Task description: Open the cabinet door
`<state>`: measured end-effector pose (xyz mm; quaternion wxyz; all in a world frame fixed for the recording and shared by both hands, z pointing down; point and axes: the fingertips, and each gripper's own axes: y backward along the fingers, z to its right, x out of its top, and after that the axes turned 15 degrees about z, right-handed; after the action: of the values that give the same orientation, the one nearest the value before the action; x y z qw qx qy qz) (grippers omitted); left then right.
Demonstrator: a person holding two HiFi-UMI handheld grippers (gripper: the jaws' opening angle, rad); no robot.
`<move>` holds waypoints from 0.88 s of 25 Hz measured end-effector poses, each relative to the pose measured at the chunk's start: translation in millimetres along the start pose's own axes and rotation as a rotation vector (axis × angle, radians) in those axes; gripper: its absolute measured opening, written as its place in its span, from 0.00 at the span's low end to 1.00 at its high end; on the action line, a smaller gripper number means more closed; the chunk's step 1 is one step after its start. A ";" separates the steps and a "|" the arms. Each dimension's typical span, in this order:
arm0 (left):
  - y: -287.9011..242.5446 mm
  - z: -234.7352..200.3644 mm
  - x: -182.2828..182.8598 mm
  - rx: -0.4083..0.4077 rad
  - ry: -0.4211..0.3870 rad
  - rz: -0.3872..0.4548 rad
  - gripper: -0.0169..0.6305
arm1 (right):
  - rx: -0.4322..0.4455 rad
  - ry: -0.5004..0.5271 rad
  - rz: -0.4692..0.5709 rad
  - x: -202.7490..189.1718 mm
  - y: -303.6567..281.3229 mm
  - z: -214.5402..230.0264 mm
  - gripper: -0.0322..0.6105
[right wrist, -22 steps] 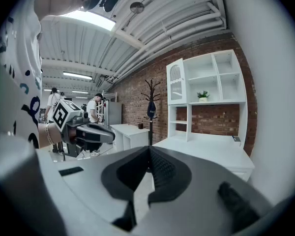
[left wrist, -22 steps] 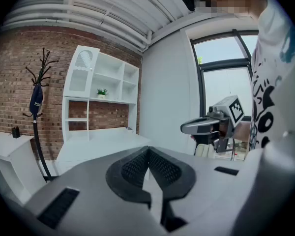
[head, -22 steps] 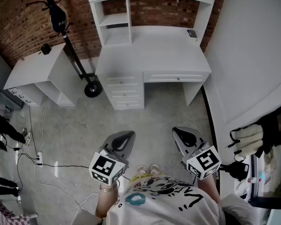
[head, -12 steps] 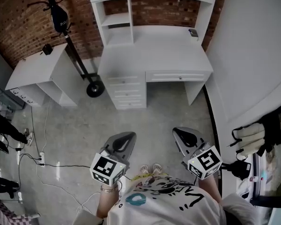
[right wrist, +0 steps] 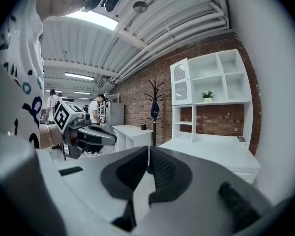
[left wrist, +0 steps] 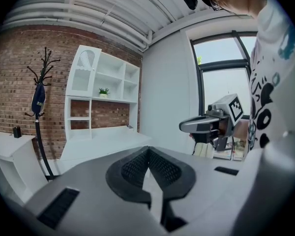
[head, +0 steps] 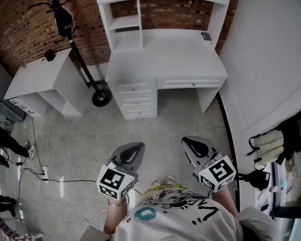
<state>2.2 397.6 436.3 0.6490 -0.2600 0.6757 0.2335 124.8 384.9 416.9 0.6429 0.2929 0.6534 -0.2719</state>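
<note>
Head view: I hold the left gripper and the right gripper side by side in front of my body. Both aim slightly downward toward the white desk, since I judge the approach unfinished. Both pairs of jaws are closed, pads together, with nothing between them, which suits carrying rather than grasping. The cabinet door, an arched panel at the upper left of the shelf unit on the desk, looks shut. It stands well apart from both grippers, across the floor. Against the 2 earlier frames, the desk lies marginally lower in the head view, and the grippers keep nearly the same pose, jaws unchanged.
</note>
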 end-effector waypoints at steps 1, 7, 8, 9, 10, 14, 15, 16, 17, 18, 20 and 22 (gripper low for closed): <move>0.4 -0.9 0.2 -0.003 0.000 0.001 0.05 | -0.012 -0.004 0.000 -1.2 -0.6 0.5 0.09; 13.9 -6.5 -10.5 -0.009 0.015 -0.024 0.05 | -0.078 -0.071 -0.002 -11.3 -1.9 -4.9 0.10; 15.8 -8.2 -14.7 -0.007 0.020 -0.032 0.05 | -0.081 -0.076 -0.009 -14.4 -2.0 -6.3 0.10; 17.1 -9.5 -18.7 -0.007 0.026 -0.041 0.05 | -0.082 -0.079 -0.016 -17.9 -1.8 -7.2 0.10; 17.4 -10.4 -21.3 -0.009 0.030 -0.047 0.05 | -0.085 -0.082 -0.024 -21.0 -1.2 -7.0 0.10; 12.7 -16.0 -17.8 -0.017 0.030 -0.041 0.05 | -0.132 -0.106 -0.031 -23.2 -0.6 4.8 0.10; 11.3 -18.6 -16.9 -0.017 0.028 -0.038 0.05 | -0.139 -0.114 -0.022 -22.0 -2.3 8.3 0.10; 9.6 -21.2 -17.0 -0.016 0.027 -0.038 0.05 | -0.142 -0.118 -0.013 -20.5 -4.7 11.6 0.10; 7.5 -23.3 -18.1 -0.017 0.026 -0.039 0.05 | -0.142 -0.116 -0.006 -18.8 -7.4 14.5 0.10; 5.0 -24.7 -19.5 -0.019 0.027 -0.039 0.05 | -0.143 -0.111 -0.005 -17.8 -10.0 17.0 0.10; -0.8 -26.8 -21.4 -0.022 0.033 -0.037 0.05 | -0.147 -0.095 -0.018 -20.0 -14.9 21.3 0.10; -6.0 -30.6 -24.2 -0.020 0.043 -0.045 0.05 | -0.144 -0.088 -0.039 -24.7 -21.4 24.1 0.10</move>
<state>-16.4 374.3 462.1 0.6367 -0.2865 0.6812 0.2201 125.6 351.9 440.6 0.6851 0.2209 0.6478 -0.2494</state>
